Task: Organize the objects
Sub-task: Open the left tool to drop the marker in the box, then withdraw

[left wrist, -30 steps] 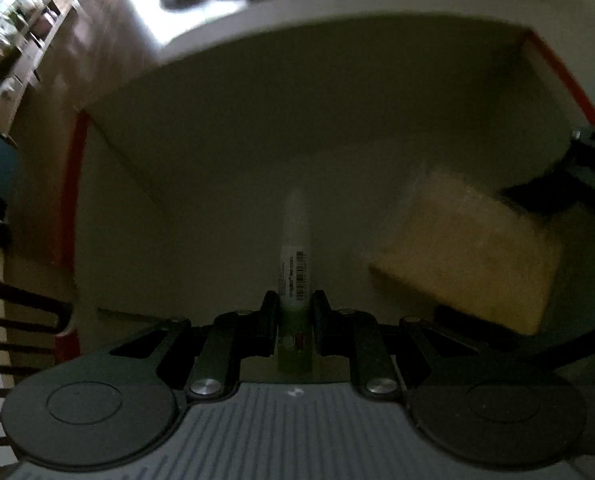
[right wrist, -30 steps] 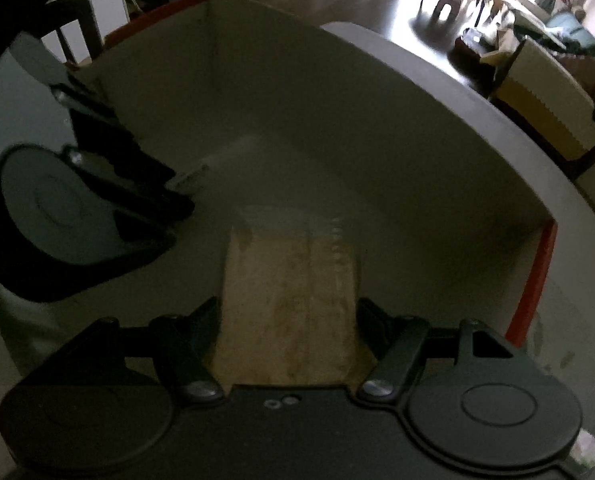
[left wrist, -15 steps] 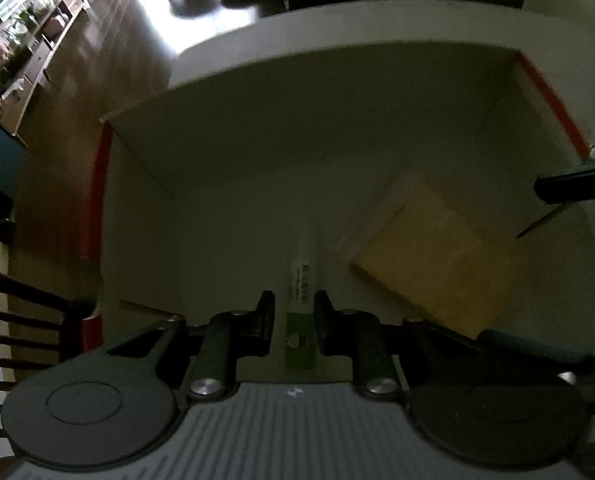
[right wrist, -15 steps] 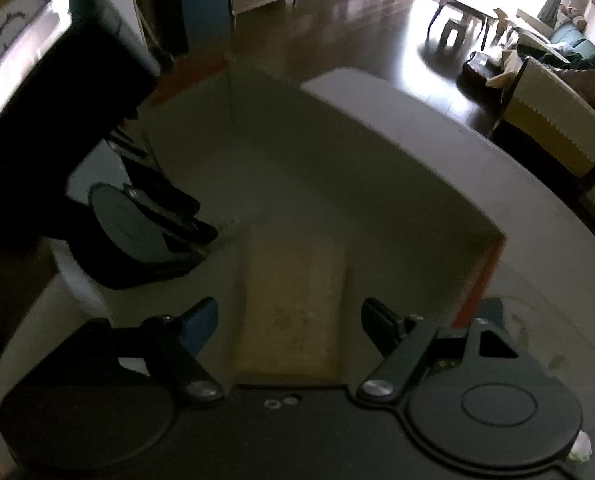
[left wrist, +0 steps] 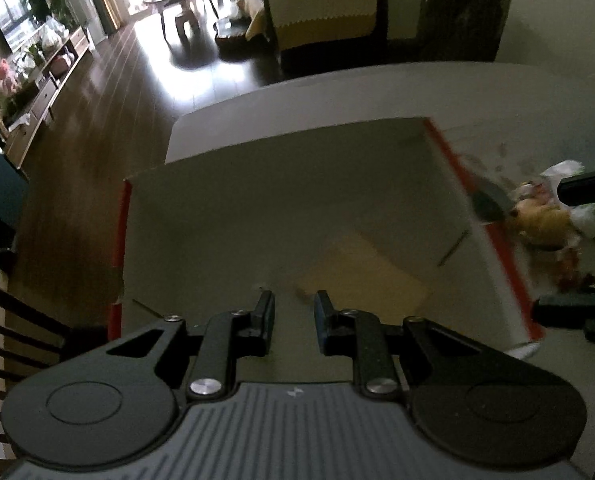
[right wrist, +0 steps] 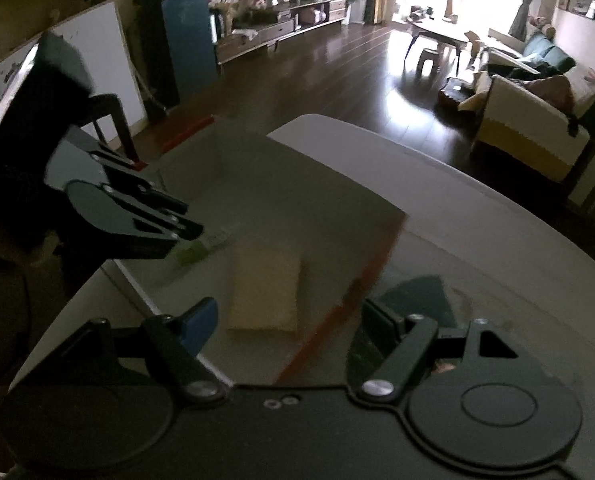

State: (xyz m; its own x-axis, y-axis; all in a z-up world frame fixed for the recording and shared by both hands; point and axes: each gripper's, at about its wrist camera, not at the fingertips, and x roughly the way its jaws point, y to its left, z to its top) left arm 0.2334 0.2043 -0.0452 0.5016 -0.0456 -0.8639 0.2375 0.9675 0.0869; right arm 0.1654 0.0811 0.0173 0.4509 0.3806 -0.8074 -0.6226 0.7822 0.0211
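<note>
A white cardboard box with red edges (left wrist: pixel 497 248) sits on the table. A flat tan block (left wrist: pixel 365 280) lies on its floor. My left gripper (left wrist: pixel 294 308) hovers above the box's near side, open, with nothing between its fingers. In the right wrist view the tan block (right wrist: pixel 265 288) lies flat in the box (right wrist: pixel 349 292), and a green and white tube (right wrist: pixel 201 248) lies just below the left gripper (right wrist: pixel 189 220). My right gripper (right wrist: pixel 291 316) is wide open above the box's red edge and holds nothing.
Yellow and white crumpled items (left wrist: pixel 541 220) lie on the table right of the box. The right gripper's fingers (left wrist: pixel 585 188) enter from the right edge of the left wrist view. A dark chair back (left wrist: pixel 1 320) stands at the left. Beyond the table lies the living room floor.
The left gripper opened, let go of the tube and rose out of the box. The right gripper opened, left the tan block on the box floor and pulled up and back.
</note>
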